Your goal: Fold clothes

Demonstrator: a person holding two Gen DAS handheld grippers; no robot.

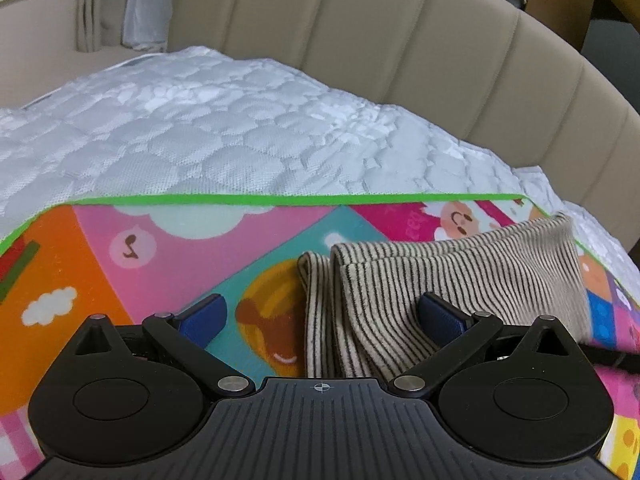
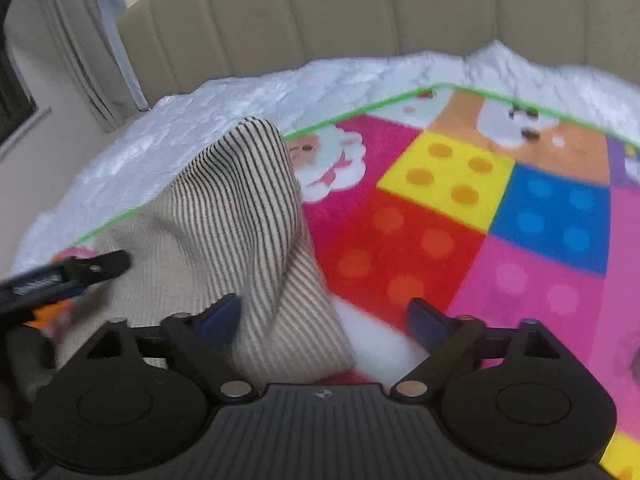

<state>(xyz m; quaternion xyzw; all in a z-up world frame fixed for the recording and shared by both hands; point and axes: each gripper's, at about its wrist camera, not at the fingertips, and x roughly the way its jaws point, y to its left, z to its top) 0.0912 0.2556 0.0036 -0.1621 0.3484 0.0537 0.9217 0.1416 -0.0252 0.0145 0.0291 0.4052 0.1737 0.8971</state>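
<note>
garment [image 1: 460, 280] folded on mat [image 1: 180, 248], between open left tool [image 1: 320, 312] fingers.

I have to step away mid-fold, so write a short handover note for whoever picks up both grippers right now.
Left gripper: jaws open, holding nothing, poised over the striped garment.
Right gripper: jaws open, the garment's near edge between the fingers, not pinched.
Garment lies on the colourful play mat atop the white quilted bed cover, already doubled into layers.
One part humps up in the right wrist view.
Left to do: flatten the hump, finish folding.
</note>
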